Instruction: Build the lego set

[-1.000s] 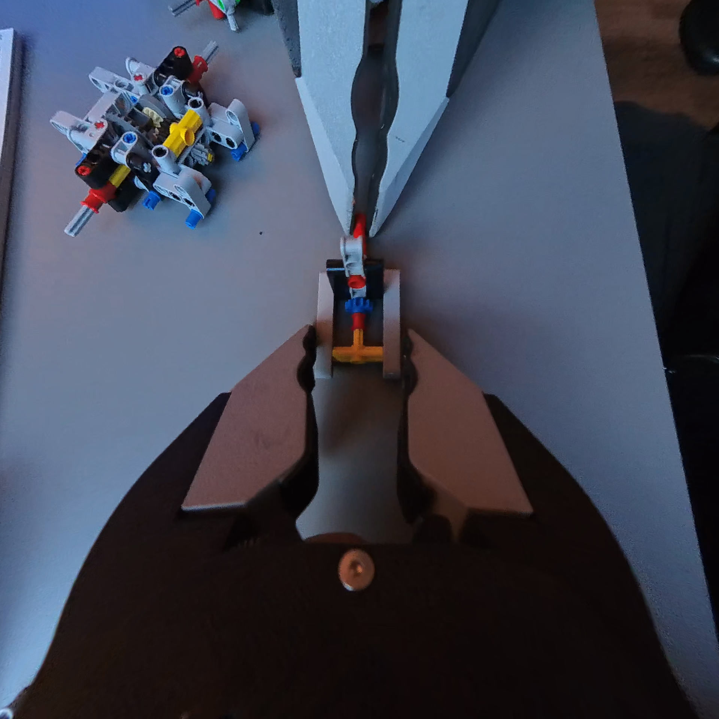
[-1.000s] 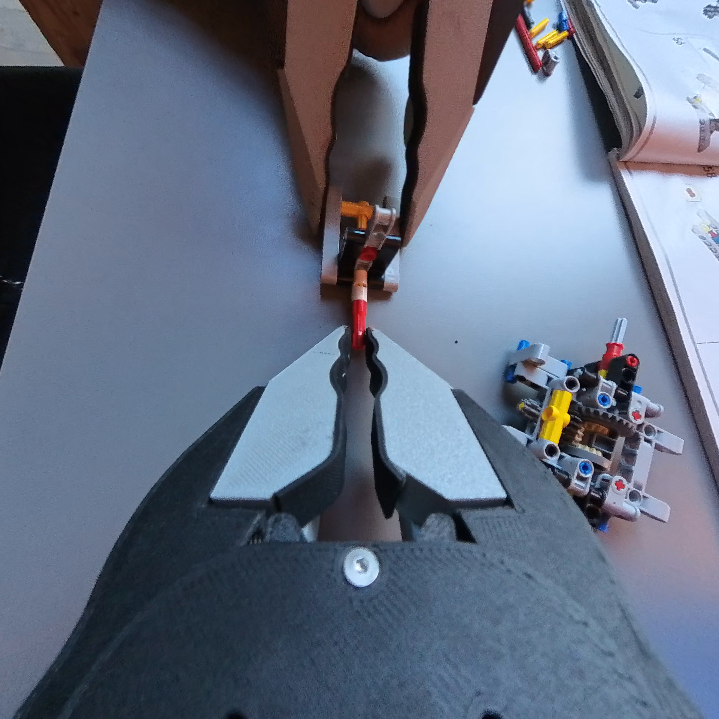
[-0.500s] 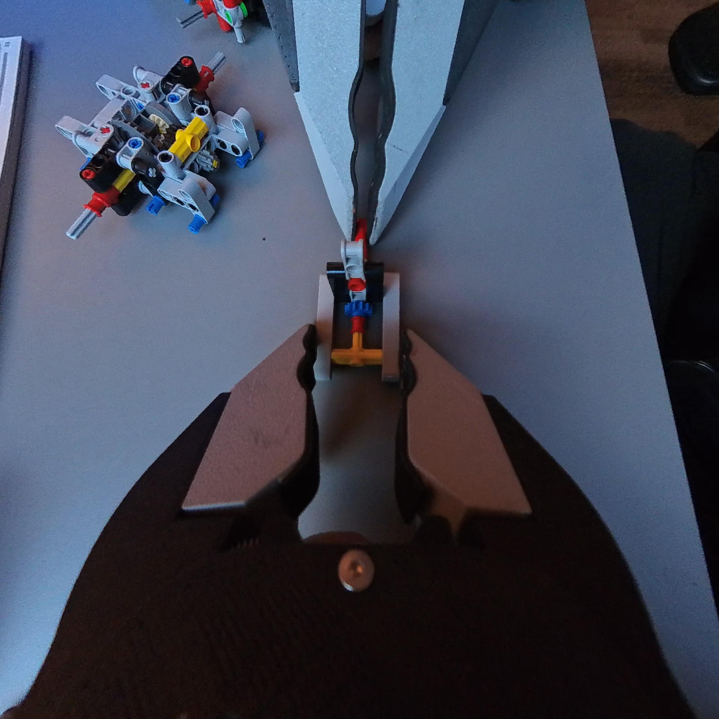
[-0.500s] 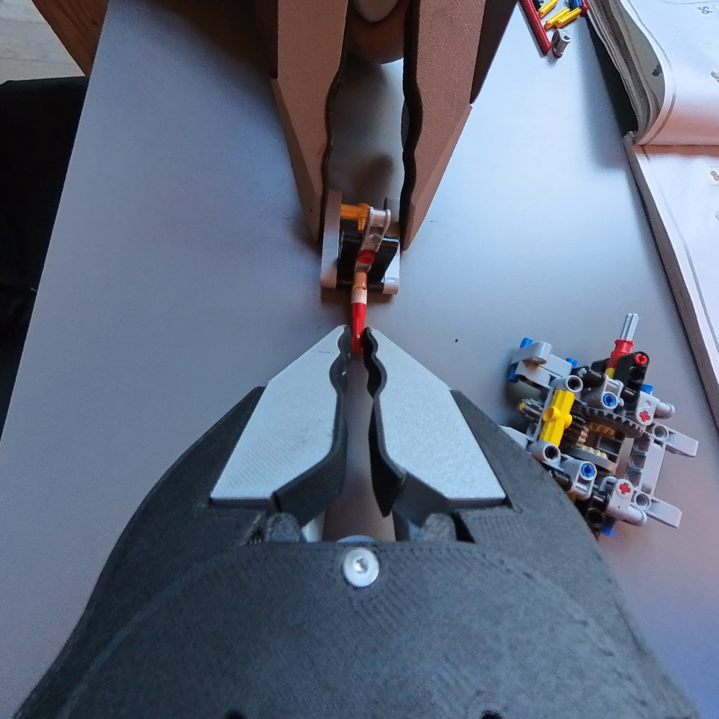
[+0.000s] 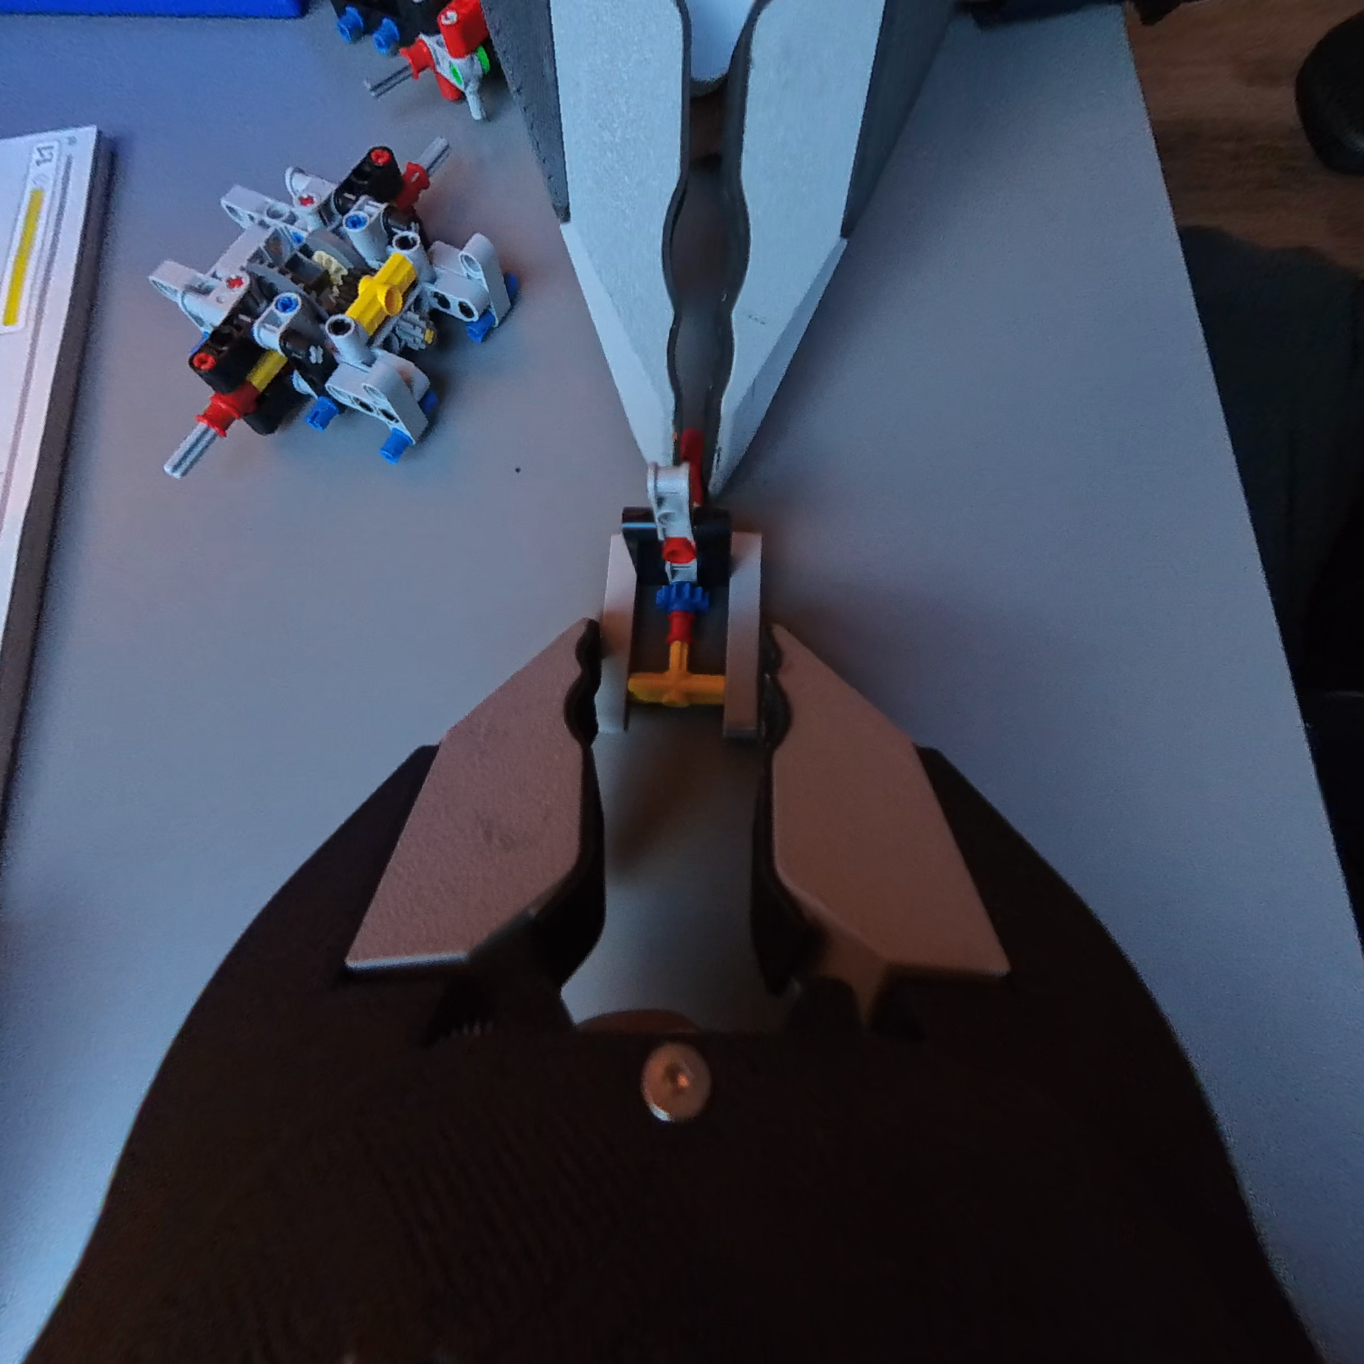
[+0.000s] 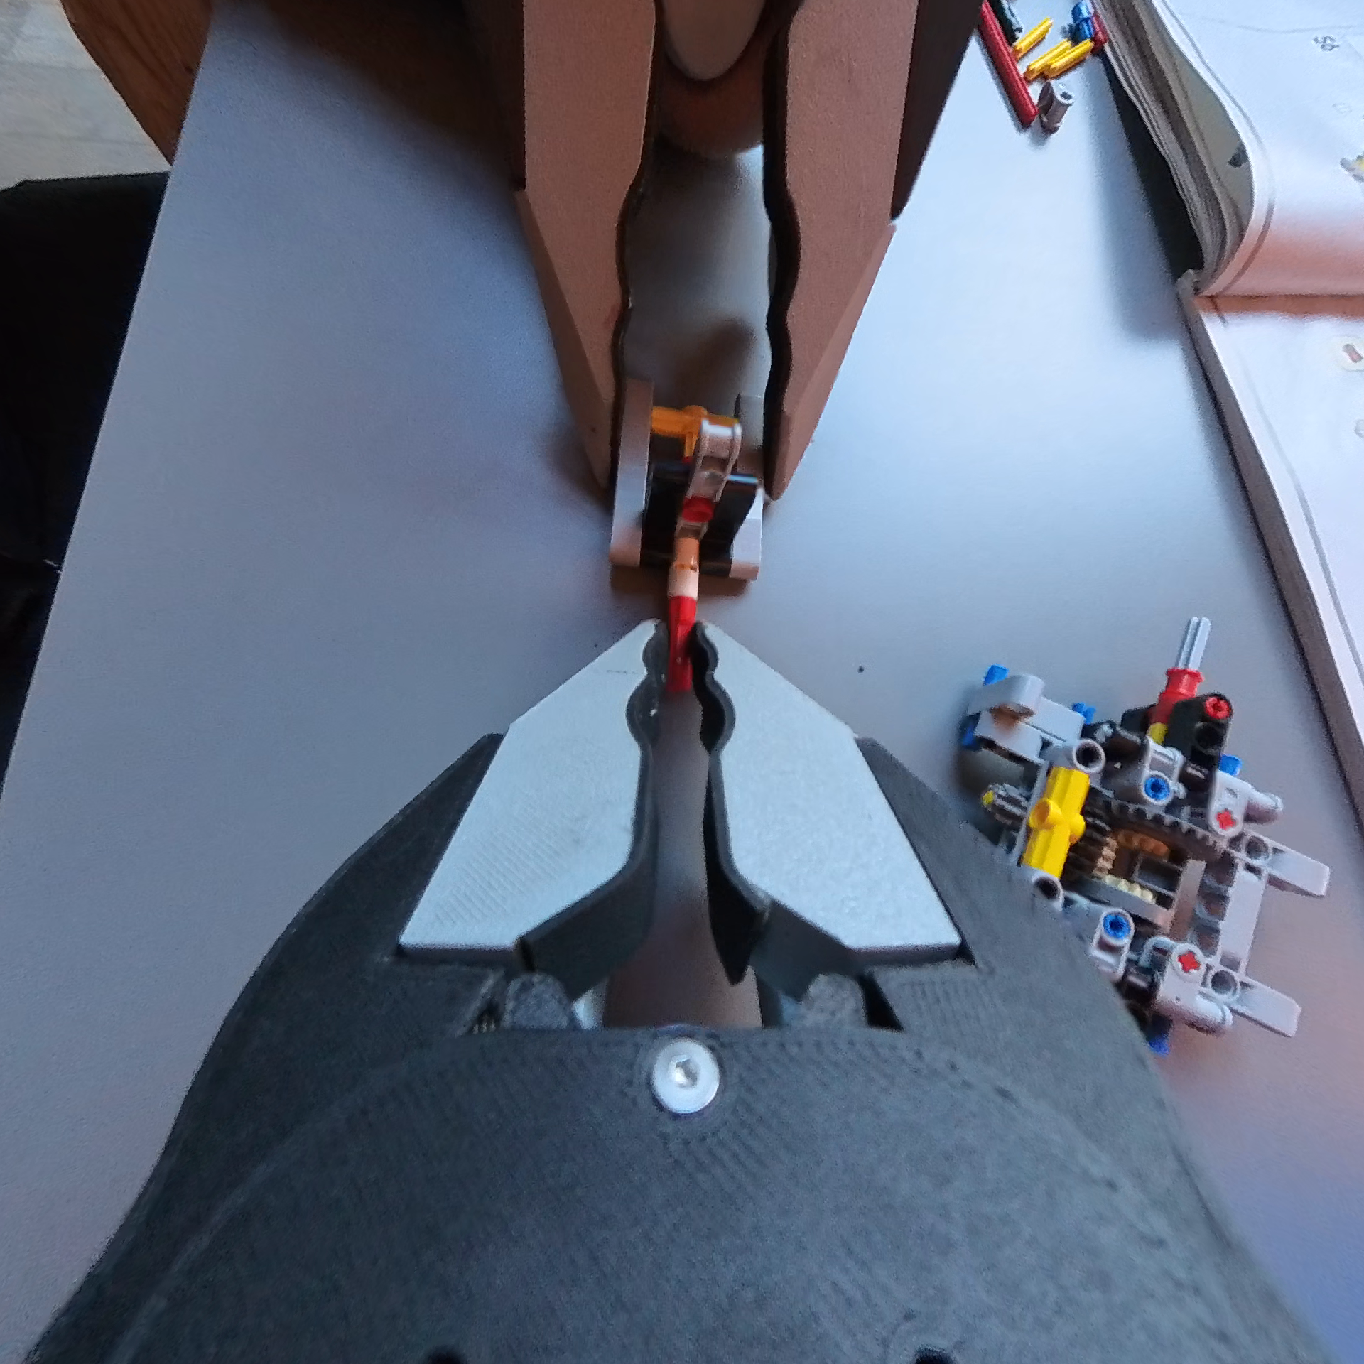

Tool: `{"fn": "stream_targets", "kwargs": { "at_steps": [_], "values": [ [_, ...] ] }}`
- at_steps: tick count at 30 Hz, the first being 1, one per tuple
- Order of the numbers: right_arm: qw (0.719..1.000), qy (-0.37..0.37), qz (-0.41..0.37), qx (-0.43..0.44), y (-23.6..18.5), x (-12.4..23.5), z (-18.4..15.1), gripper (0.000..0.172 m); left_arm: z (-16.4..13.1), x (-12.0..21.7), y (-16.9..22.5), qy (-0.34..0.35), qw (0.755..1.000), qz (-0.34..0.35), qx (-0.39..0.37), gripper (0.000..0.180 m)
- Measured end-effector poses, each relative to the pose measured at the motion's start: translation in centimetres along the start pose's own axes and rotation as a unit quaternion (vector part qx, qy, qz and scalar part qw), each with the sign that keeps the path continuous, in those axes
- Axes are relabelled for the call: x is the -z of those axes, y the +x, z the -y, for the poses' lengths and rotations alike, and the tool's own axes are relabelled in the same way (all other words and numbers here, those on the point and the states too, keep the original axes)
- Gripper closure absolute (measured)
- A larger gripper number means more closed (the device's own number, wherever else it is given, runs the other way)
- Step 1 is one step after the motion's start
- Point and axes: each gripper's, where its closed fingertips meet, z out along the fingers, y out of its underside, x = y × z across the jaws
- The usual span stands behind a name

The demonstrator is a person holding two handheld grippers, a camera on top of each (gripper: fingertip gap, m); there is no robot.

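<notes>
Between the two grippers, a small grey frame [image 5: 683, 635] sits on the surface [image 5: 959, 590]. Left gripper [image 5: 680, 683] clamps its side walls; right gripper [image 6: 677, 649] pinches its red axle [image 6: 679, 649]. At ten o'clock lies a larger assembly [image 5: 325, 317].

brick model [image 6: 1151, 834] blocks right; table [image 6: 332, 517] left open.

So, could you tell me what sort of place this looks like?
Probably a hobby or work desk for building brick models: a grey tabletop, an open instruction booklet, and a part-built geared assembly beside loose pieces.
</notes>
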Motion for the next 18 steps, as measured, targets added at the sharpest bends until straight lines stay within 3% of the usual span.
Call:
{"fn": "stream_targets", "kwargs": {
  "at_steps": [2, 6, 13, 18],
  "values": [
    [1.0, 0.002, -0.003, 0.021, -0.3, 0.0, 0.1, 0.168, 0.2, -0.1, 0.2, 0.002, 1.0, -0.001, -0.01, 0.14],
    [0.999, 0.004, -0.012, 0.032, -0.3, 0.1, 0.1, 0.166, 0.2, 0.7, 0.3, 0.014, 1.0, -0.02, 0.004, 0.123],
    [0.998, 0.04, -0.042, 0.032, 0.4, 1.0, 0.9, 0.153, -0.4, 2.0, -0.5, 0.036, 0.998, -0.034, 0.041, 0.118],
    [0.996, 0.063, -0.055, 0.014, 0.9, 1.7, 1.2, 0.151, -0.7, 1.7, -0.4, 0.022, 0.999, -0.027, 0.026, 0.118]
  ]
}}
